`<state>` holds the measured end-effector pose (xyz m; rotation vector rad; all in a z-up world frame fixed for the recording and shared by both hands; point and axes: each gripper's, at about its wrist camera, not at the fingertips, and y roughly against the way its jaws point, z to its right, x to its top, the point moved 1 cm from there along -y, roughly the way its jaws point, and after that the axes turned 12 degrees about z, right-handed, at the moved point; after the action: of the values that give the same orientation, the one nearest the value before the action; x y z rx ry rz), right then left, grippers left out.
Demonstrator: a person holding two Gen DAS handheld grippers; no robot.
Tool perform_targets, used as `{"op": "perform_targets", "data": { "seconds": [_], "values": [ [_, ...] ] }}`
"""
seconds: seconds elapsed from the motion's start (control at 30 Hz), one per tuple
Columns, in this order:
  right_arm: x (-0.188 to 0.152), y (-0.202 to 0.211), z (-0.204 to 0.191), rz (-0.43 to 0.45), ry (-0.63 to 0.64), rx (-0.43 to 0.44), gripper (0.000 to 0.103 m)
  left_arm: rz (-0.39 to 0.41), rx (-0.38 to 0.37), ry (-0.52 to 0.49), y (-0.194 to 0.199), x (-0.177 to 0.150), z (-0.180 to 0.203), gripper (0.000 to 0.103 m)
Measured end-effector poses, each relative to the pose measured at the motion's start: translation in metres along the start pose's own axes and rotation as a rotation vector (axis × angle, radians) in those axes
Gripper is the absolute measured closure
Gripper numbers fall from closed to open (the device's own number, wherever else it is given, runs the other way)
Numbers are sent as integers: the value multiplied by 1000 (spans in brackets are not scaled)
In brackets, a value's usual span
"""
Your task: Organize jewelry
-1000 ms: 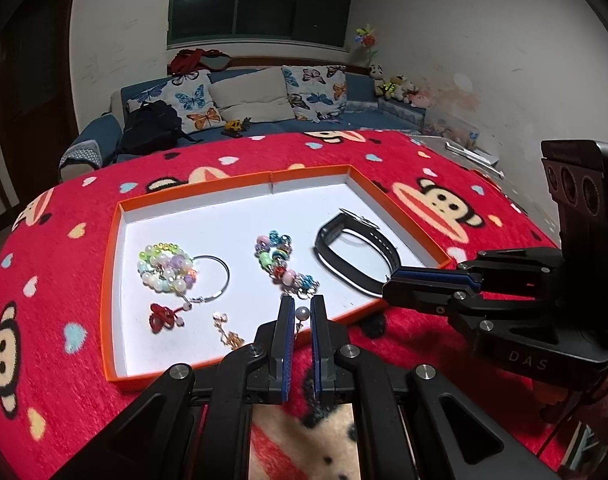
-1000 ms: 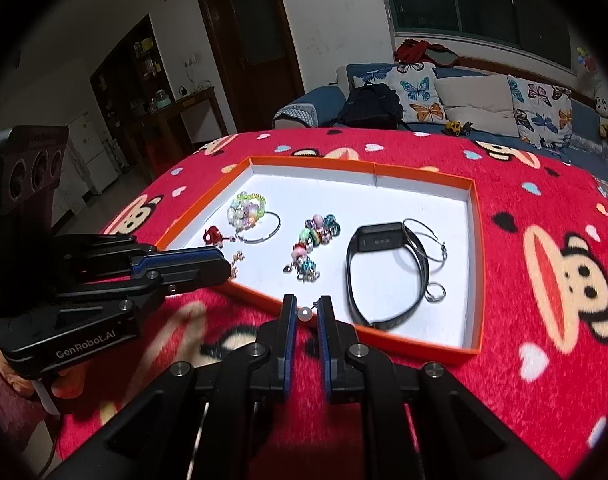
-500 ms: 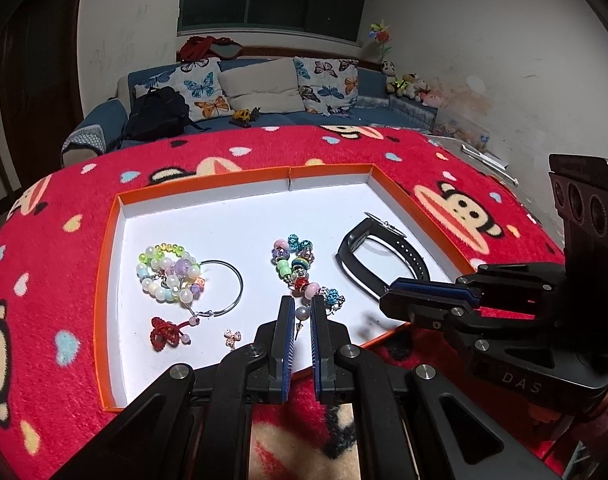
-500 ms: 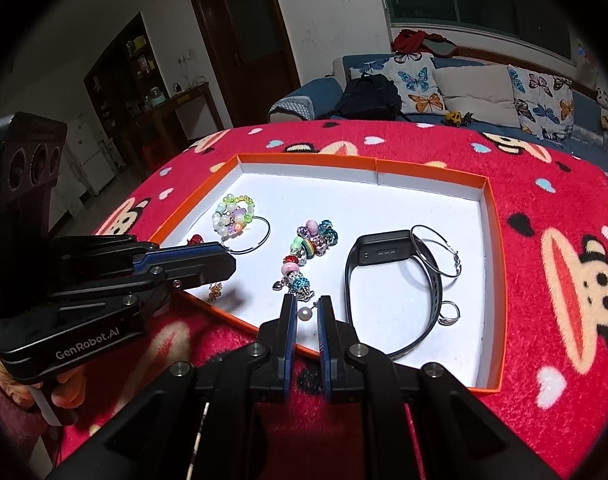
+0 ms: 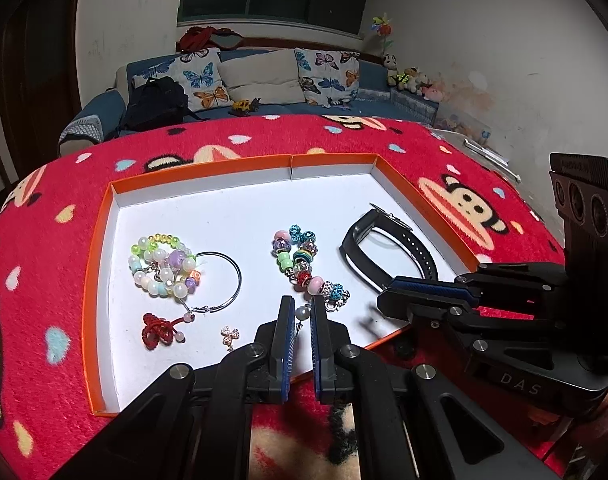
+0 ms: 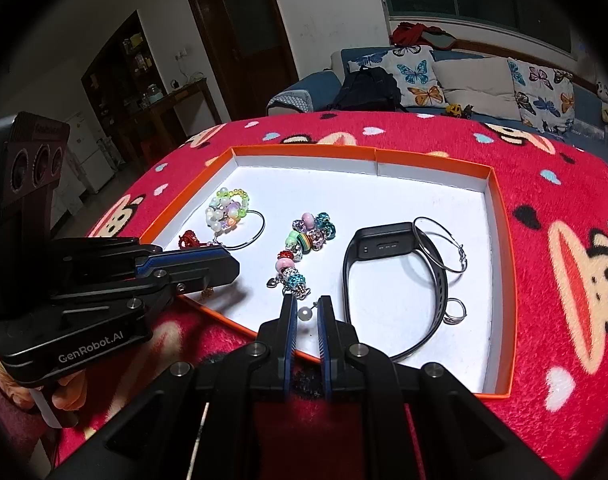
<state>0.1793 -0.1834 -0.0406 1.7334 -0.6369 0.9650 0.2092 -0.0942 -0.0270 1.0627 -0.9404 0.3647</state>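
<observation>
An orange-rimmed white tray (image 5: 104,216) (image 6: 499,216) lies on the red blanket. In it lie a pastel bead bracelet with a hoop (image 5: 164,264) (image 6: 228,212), a red knot charm (image 5: 156,330), a small gold earring (image 5: 230,333), a colourful charm bracelet (image 5: 304,264) (image 6: 304,248), a black watch band (image 5: 387,256) (image 6: 387,280), a silver hoop (image 6: 439,244) and a ring (image 6: 455,310). My left gripper (image 5: 302,312) is shut on a pearl earring (image 5: 302,313) over the tray's near edge. My right gripper (image 6: 305,312) is shut on another pearl earring (image 6: 304,313).
The red monkey-print blanket (image 5: 44,240) covers the table. A blue sofa with butterfly cushions and a black backpack (image 5: 156,102) stands behind. A door and a dark cabinet (image 6: 144,80) are at the far left of the right wrist view.
Both grippers have moved forward over the tray's near edge, each still holding its pearl earring. The tray items now sit closer in both views.
</observation>
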Motion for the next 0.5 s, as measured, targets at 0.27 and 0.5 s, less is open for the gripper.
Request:
{"op": "perform_targets", "data": {
  "seconds": [0.27,0.5],
  "values": [
    [-1,-3,2,-4,-12,-1,90,-19,-3,-6,-8,-3,3,96],
    [-2,-4,3,-3,-23,0,90,-26,-2,3,-10,-5,1,95]
  ]
}}
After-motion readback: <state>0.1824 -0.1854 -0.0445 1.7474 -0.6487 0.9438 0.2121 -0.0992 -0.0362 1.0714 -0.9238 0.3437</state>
